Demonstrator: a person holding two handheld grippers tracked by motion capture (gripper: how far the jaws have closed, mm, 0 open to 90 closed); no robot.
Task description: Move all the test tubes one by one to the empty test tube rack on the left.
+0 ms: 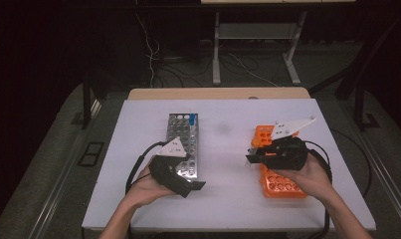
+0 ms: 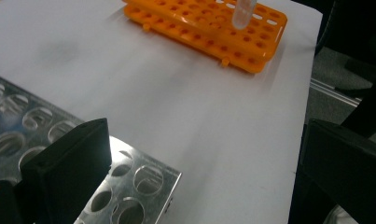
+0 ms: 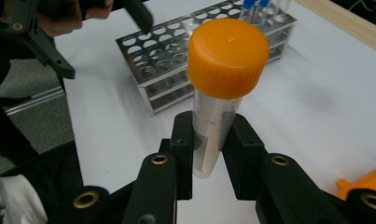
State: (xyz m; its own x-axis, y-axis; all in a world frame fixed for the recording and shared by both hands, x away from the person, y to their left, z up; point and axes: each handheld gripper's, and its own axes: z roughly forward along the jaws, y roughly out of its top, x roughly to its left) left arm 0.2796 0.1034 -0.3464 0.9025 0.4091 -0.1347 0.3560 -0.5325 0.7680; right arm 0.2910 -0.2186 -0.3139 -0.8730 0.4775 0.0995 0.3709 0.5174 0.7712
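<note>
From the high view I see my right gripper (image 1: 251, 155) over the orange plastic tube rack (image 1: 279, 175), at that rack's left edge, with the perforated metal tube rack (image 1: 185, 144) well apart to the left of the orange one on the white table top (image 1: 228, 124); my left gripper (image 1: 195, 185) sits at the near end of the metal rack. In the left gripper view my jaws stand wide apart with nothing between them, one over the near corner of the metal rack (image 2: 129, 186), and far beyond lies the orange rack (image 2: 209, 28) with a clear tube (image 2: 243, 14) hanging above it. In the right gripper view my jaws are clamped on the clear plastic tube with the orange screw cap (image 3: 218, 102), held upright, cap on top; behind it stands the metal rack (image 3: 176, 60), and blue-capped tubes (image 3: 255, 5) stand at that rack's far end.
</note>
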